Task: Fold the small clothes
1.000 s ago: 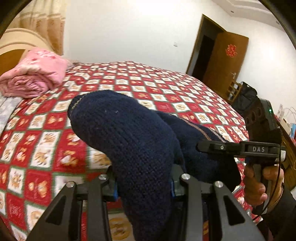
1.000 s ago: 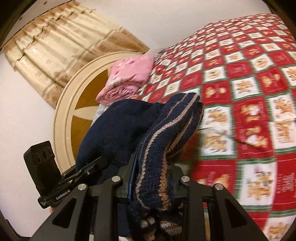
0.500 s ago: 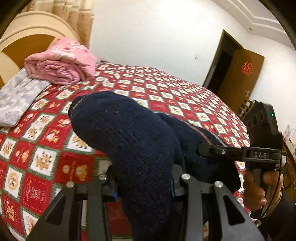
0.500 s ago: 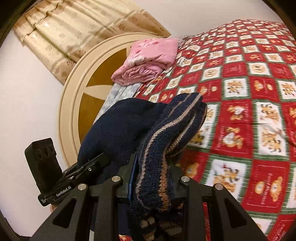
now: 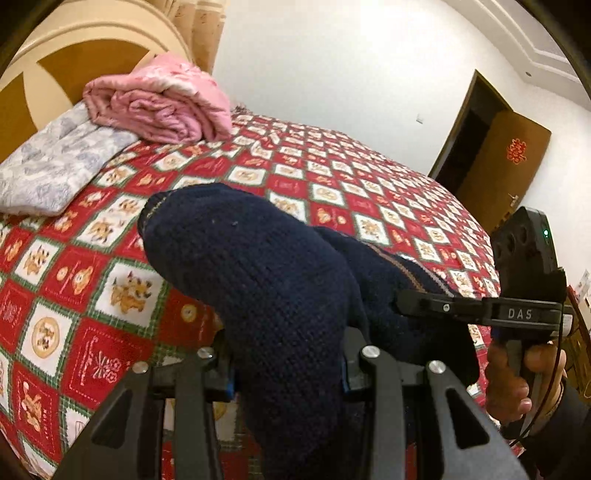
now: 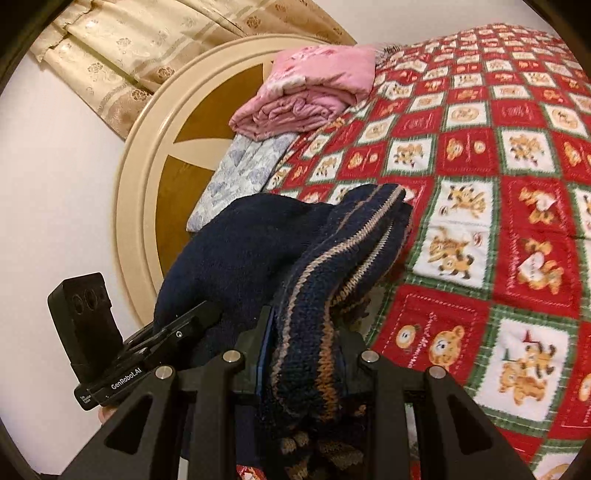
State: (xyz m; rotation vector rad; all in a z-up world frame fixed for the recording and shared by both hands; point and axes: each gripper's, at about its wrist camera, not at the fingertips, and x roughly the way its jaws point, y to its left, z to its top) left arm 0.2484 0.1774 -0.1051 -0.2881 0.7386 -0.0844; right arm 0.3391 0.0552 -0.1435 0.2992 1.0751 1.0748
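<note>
My room is warmly, evenly lit from overhead – the white wall (image 5: 332, 74) ahead of my left gripper glares, nearly washed out. Fisheye bends both views, black corners. The bedspread (image 6: 517, 387) beside my right gripper blurs slightly.

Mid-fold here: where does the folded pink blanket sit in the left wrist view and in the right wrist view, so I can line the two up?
Left wrist: pink blanket sits upper left, on the grey patterned pillow by the headboard.
Right wrist: pink blanket sits top centre, above the same pillow.
Shared landmark: the round cream headboard behind it.
</note>
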